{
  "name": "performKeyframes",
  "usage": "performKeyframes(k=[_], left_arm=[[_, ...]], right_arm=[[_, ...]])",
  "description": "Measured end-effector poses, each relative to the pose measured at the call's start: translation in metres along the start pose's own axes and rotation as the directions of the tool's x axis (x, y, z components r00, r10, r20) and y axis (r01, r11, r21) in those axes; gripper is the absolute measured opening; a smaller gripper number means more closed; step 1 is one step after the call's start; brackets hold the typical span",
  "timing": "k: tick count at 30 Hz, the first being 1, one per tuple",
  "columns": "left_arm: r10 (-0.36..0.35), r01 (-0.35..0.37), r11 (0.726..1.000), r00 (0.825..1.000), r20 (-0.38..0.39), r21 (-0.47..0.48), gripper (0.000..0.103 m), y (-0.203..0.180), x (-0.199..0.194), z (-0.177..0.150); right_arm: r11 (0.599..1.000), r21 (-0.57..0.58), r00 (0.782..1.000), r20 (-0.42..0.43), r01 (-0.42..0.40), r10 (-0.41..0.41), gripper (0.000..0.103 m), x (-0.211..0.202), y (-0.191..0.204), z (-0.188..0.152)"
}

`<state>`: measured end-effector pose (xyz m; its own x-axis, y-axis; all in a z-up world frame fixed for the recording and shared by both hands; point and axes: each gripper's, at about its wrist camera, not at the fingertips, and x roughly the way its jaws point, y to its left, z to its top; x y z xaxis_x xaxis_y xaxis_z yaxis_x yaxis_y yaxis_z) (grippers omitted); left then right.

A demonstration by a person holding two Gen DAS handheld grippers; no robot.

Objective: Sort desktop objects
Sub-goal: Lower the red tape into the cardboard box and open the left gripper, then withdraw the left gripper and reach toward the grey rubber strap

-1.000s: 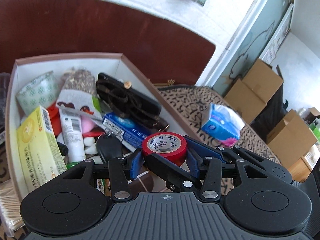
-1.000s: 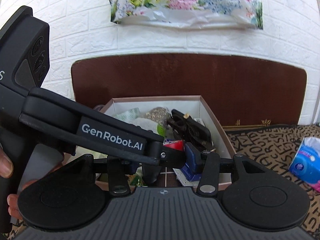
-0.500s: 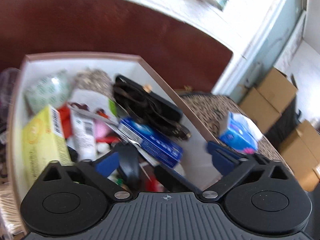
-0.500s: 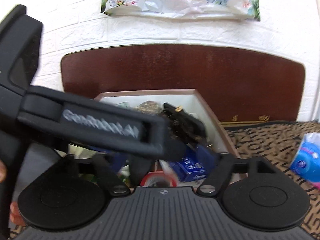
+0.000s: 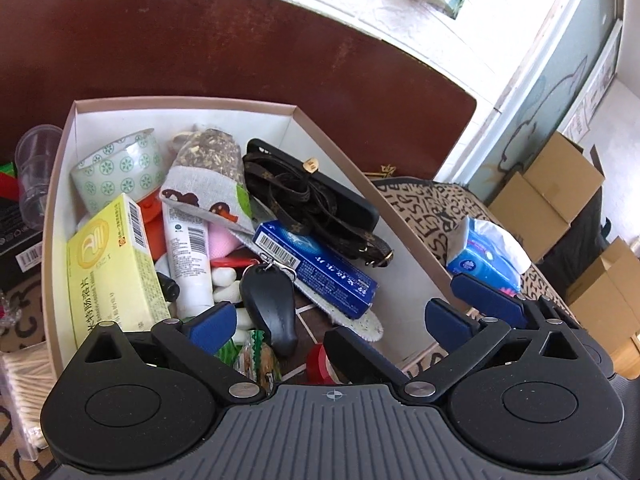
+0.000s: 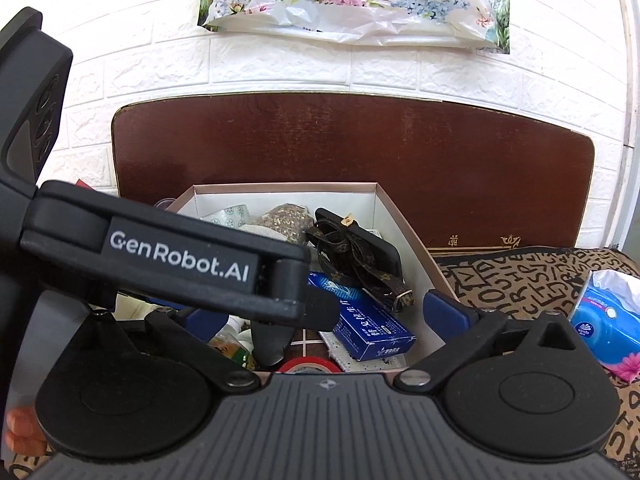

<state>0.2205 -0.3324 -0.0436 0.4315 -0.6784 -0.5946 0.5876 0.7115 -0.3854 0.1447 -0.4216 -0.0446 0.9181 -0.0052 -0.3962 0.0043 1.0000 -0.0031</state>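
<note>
The shallow white cardboard box with a pinkish-brown rim (image 5: 60, 184) is the landmark, and it already holds most of what the task concerns. At its near edge lies the roll of red tape (image 5: 318, 362), partly hidden behind the left gripper (image 5: 326, 322), whose blue-padded fingers (image 5: 208, 326) are spread wide and grasp nothing. The right gripper (image 6: 324, 318) hangs just behind the left one over the same near edge; its fingers are also spread apart and empty, and the black body of the left device crosses its view.

Inside the box, toward the far wall, sit a green-patterned roll of clear tape (image 5: 120, 168), a linen sachet of dried herbs (image 5: 208, 176) and a black phone case wrapped in a brown strap (image 5: 316, 196). Nearer lie a yellow medicine carton (image 5: 108, 264), a white tube (image 5: 188, 260), a blue rectangular carton (image 5: 316, 268) and a black key fob (image 5: 270, 304).

Sorting looks well advanced. Outside the box, to its right on the letter-patterned cloth, a blue tissue pack (image 5: 484, 256) remains; to its left stand a clear plastic cup (image 5: 34, 172) and a packet of cotton swabs (image 5: 24, 392). Whether these belong in the box cannot be told.
</note>
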Motion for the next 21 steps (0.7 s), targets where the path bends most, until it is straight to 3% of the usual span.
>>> performKeyframes(k=[12, 16, 21], left_arm=[[-0.001, 0.0, 1.0, 0.999, 0.034, 0.029, 0.103, -0.006, -0.055, -0.013], [0.029, -0.033, 0.998, 0.997, 0.077, 0.05, 0.103, -0.001, -0.091, -0.032], [0.057, -0.058, 0.998, 0.995, 0.083, 0.01, 0.103, 0.018, -0.135, -0.056]], right_arm=[[0.998, -0.065, 0.999, 0.032, -0.022, 0.024, 0.103, -0.036, 0.025, 0.012], [0.991, -0.122, 0.996, 0.056, -0.058, 0.066, 0.103, -0.059, 0.051, 0.011], [0.98, -0.149, 0.989, 0.05, -0.129, 0.138, 0.103, -0.081, 0.087, 0.006]])
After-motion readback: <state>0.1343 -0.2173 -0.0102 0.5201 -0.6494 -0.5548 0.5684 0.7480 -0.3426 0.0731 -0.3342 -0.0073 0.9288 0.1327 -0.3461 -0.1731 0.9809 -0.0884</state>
